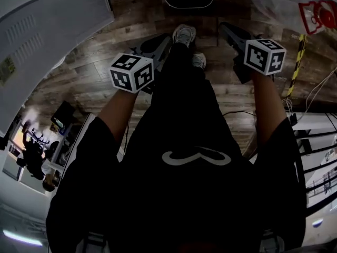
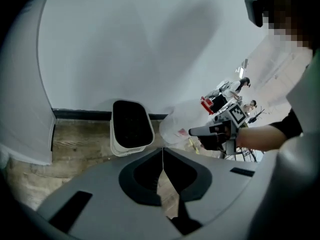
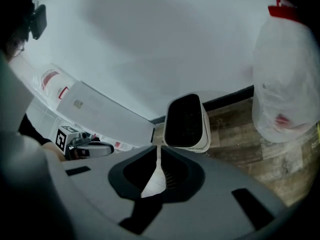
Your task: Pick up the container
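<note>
I'm looking down past a black shirt and two shoes point(image 1: 184, 35) at a wooden plank floor point(image 1: 84, 91). I'm holding one gripper out in front of each forearm, both angled down toward the floor. The left gripper point(image 2: 162, 154) is showing its jaws pressed together with nothing between them. The right gripper point(image 3: 159, 151) is also showing its jaws together and empty.

The container point(image 3: 186, 121), a white bin with a dark open top, is standing upright on the floor against the dark baseboard point(image 2: 80, 115) of a pale wall point(image 2: 150, 44). It is sitting ahead of both grippers and apart from them. In the left gripper view it is lying a little left of the jaw line. In the right gripper view it is lying a little right of it.

A filled translucent plastic bag point(image 3: 287, 84) with red print is resting on the floor to the container's right. A white cabinet point(image 1: 42, 41) is standing off to the left. A yellow-and-black striped strip point(image 1: 296, 62) is running along the floor at the right.
</note>
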`<state>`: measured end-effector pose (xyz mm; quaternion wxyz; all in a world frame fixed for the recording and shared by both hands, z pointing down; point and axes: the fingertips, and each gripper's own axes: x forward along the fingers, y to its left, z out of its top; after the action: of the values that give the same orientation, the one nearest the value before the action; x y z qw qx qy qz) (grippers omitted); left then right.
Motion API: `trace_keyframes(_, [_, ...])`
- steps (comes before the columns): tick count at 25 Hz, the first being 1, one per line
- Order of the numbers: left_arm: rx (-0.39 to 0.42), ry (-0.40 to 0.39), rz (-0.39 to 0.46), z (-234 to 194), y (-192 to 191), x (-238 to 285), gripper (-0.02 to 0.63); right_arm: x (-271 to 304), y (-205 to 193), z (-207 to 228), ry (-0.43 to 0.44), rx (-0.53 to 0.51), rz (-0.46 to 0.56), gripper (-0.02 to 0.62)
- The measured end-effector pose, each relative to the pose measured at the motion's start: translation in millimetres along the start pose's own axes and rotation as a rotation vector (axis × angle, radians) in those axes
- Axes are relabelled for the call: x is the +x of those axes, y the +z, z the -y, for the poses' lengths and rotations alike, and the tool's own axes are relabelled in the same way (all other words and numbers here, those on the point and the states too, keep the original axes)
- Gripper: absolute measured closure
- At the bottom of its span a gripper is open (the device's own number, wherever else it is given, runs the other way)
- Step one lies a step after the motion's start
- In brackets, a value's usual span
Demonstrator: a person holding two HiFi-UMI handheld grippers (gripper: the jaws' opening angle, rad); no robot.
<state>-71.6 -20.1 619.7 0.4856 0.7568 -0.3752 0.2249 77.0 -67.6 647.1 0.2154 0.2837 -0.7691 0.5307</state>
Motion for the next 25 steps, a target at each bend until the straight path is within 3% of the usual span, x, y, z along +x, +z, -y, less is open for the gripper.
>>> trace_keyframes(5, [-0.013,0.054,-0.005,-56,-16,34,0.586,50,-8,48,-0.058,-0.023,-0.041,0.564])
trace_keyframes(9, [-0.032,0.086,0.003,-103,-20,67,0.583,89,-23,92,-0.108,0.023,-0.073,0.500])
trace_keyframes(12, [-0.075,0.111,0.029,-140,-24,85,0.506,111,-37,120,-0.146,0.029,-0.101,0.461])
trace_keyframes(18, [-0.202,0.114,0.037,-198,-33,119,0.462,146,-55,163,-0.178,-0.011,-0.152,0.443])
trace_keyframes(25, [-0.149,0.097,0.013,-236,-31,164,0.444,179,-47,204,-0.195,-0.042,-0.147,0.425])
